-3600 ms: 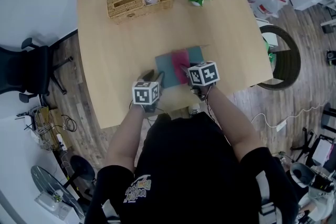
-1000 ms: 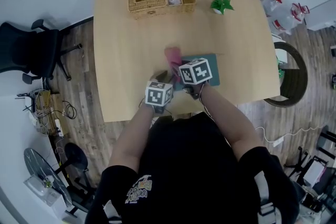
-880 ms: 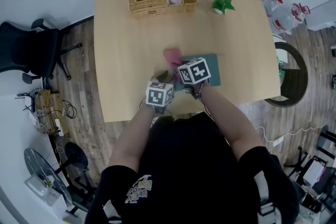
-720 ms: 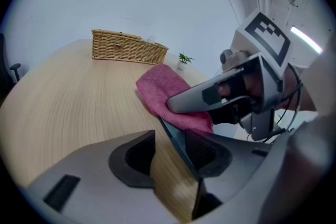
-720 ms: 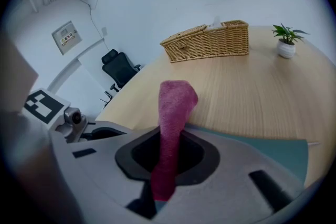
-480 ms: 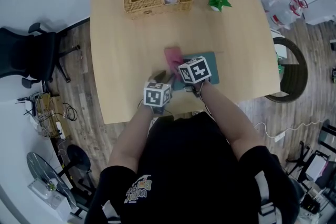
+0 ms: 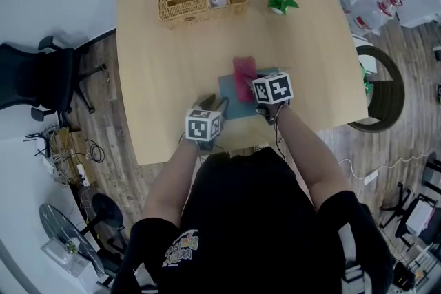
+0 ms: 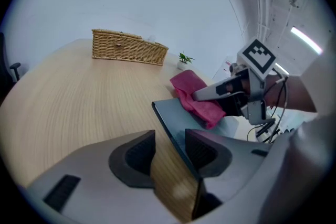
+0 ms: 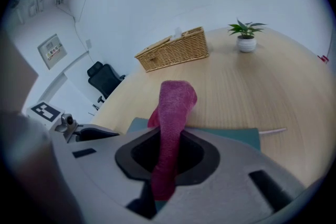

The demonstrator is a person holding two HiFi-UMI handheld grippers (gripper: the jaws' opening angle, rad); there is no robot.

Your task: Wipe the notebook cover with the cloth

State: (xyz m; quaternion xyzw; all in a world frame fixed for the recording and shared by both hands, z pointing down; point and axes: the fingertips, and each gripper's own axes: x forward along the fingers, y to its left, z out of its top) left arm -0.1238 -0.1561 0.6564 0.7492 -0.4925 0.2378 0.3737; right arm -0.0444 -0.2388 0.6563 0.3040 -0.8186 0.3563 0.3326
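Jaws: right gripper (image 9: 167,153) clamped on pink cloth (image 9: 176,102), draped toward 12 o'clock across teal notebook (image 7: 233,98); left gripper (image 8: 170,139) wide apart, straddling notebook's 7 o'clock corner, not gripping it.

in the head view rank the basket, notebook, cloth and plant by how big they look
1. wicker basket
2. notebook, nearly as big, though the cloth covers part of it
3. cloth
4. plant
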